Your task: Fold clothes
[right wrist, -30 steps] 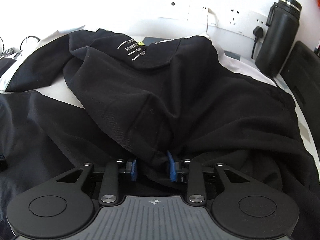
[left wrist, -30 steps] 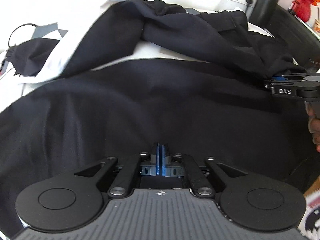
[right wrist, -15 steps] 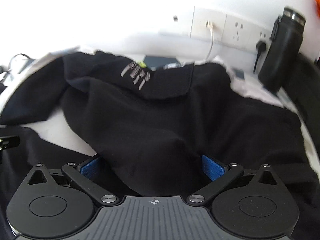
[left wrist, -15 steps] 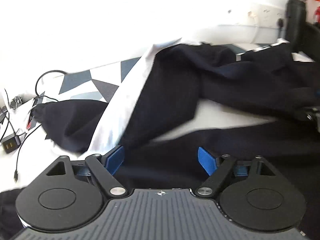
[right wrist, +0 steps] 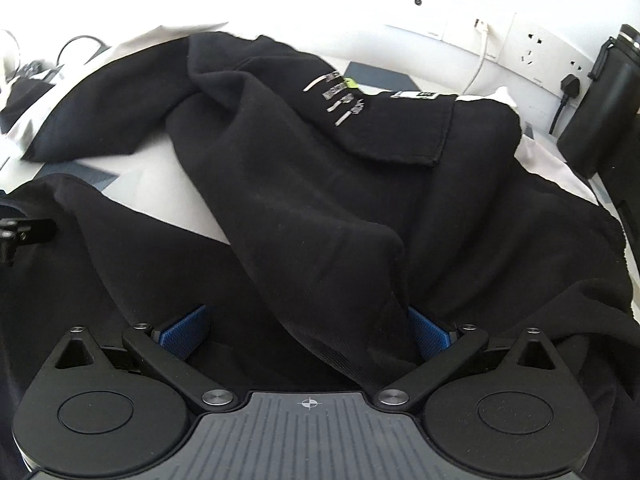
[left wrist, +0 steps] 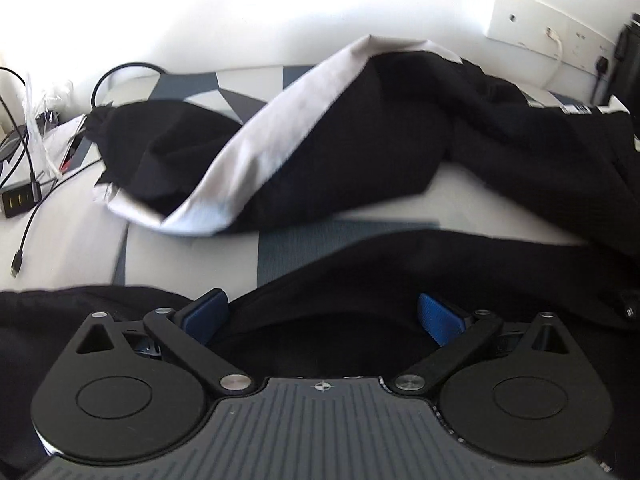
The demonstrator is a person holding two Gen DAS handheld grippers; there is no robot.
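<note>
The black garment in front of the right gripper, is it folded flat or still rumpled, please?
Rumpled: the black garment lies in loose, overlapping folds.

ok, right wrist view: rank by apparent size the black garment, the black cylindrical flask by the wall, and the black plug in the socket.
1. black garment, fills most of the frame, though it lies nearest the camera
2. black cylindrical flask
3. black plug, clearly smallest
</note>
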